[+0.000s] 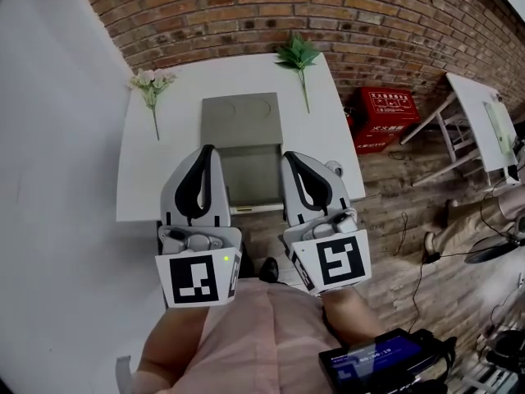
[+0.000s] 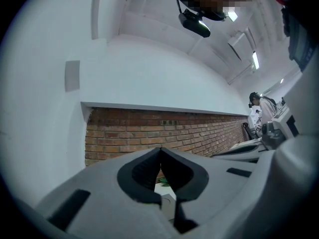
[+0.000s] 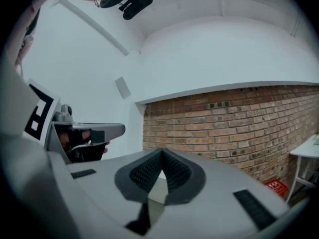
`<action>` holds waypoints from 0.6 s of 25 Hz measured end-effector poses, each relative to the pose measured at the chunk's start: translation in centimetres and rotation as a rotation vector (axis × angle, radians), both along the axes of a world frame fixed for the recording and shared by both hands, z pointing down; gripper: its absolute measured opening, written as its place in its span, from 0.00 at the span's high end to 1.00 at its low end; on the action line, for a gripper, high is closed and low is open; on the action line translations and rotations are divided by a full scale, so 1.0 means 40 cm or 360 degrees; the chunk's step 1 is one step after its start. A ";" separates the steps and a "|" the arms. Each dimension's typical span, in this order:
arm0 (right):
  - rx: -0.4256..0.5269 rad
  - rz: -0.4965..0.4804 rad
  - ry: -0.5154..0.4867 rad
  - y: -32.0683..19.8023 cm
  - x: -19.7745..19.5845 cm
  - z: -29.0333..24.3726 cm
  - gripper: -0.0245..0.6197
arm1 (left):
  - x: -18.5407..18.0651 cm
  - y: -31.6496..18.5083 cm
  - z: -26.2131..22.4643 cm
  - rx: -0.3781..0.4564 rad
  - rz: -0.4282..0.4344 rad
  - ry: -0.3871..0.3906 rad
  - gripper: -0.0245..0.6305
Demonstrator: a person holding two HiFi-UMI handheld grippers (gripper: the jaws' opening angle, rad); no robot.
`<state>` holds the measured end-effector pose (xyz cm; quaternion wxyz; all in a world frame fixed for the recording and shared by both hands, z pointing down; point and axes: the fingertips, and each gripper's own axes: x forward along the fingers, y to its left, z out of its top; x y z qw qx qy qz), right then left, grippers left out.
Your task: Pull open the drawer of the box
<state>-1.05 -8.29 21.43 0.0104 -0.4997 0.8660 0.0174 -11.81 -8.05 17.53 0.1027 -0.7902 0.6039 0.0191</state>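
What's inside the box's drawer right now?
Only bare grey floor shows in the pulled-out drawer. The left gripper and right gripper, both shut and empty, cover its side edges; the part under the box top is hidden.

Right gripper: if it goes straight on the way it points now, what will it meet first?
Probably the brick wall: the shut right gripper points about level, seemingly passing above the box and table. Depth is unclear.

Box (image 1: 240,120) between white flowers (image 1: 152,80), green sprig (image 1: 298,55)
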 end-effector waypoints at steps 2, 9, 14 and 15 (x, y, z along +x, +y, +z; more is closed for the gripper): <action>-0.0002 0.0009 -0.0012 -0.002 0.006 0.003 0.96 | 0.006 -0.001 0.008 -0.0007 0.0009 -0.0009 0.95; 0.0002 0.0016 -0.0028 -0.012 0.011 0.007 0.96 | 0.012 -0.015 0.025 -0.0037 0.0014 -0.0025 0.95; -0.0002 0.0022 -0.0030 -0.021 0.016 0.011 0.96 | 0.022 -0.028 0.029 -0.0047 0.0024 -0.0029 0.95; -0.0003 0.0024 -0.0028 -0.023 0.017 0.013 0.96 | 0.025 -0.030 0.031 -0.0055 0.0028 -0.0023 0.95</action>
